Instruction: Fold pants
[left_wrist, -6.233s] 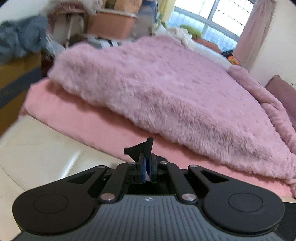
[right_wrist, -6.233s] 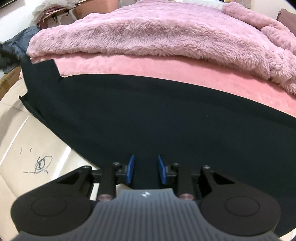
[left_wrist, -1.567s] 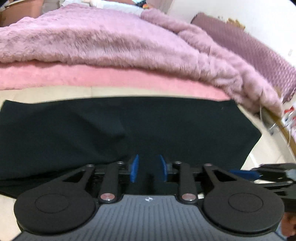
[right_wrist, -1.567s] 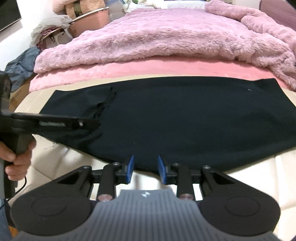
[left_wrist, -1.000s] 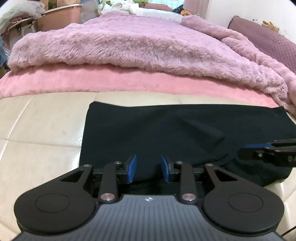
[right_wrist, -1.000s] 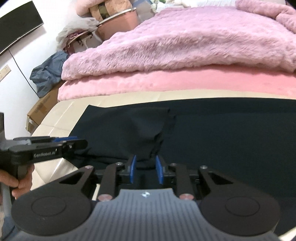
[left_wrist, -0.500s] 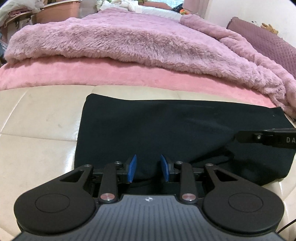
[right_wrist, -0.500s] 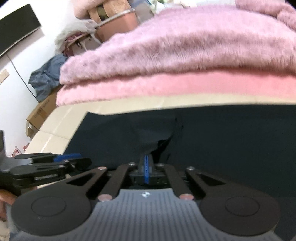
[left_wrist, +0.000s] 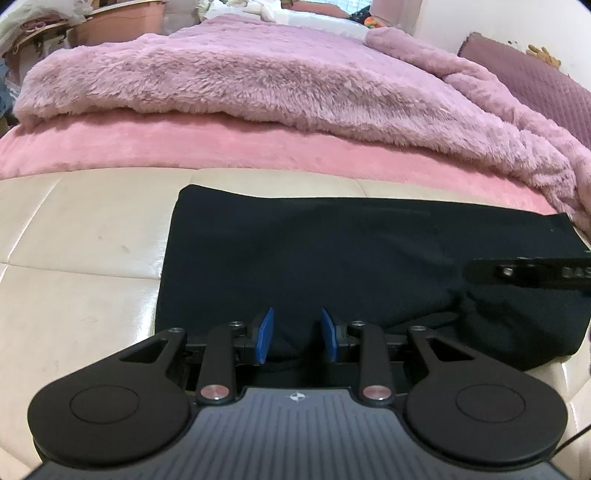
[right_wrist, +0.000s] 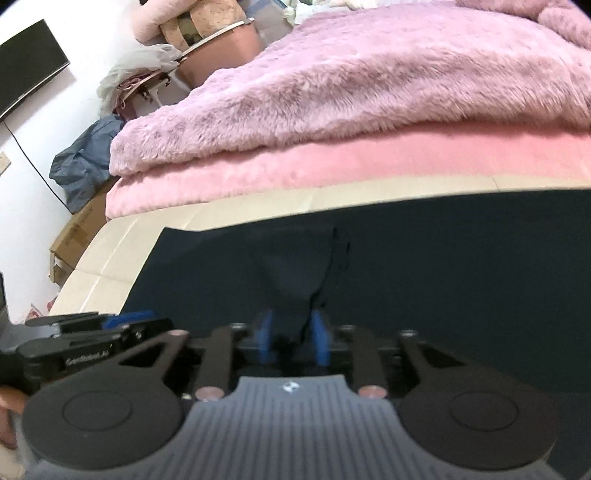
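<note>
Lettering "Genrobot.AI" on left claw (right_wrist: 122, 325), spread; right claw (right_wrist: 293, 338) opening over pants (right_wrist: 443, 277).

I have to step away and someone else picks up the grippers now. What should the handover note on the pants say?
Left gripper: open, fingers apart over the near edge of the black pants, gripping nothing.
Right gripper: jaws opening, with a raised bunch of the pants between the fingers; the view is blurred, so treat it as released.
Pants: lying on the cream bench at the foot of the bed, in front of the pink blanket, folded into a compact rectangle with a loose, puckered flap near the right gripper.
Left to do: flatten that flap, square the edges, and make any final fold.
</note>
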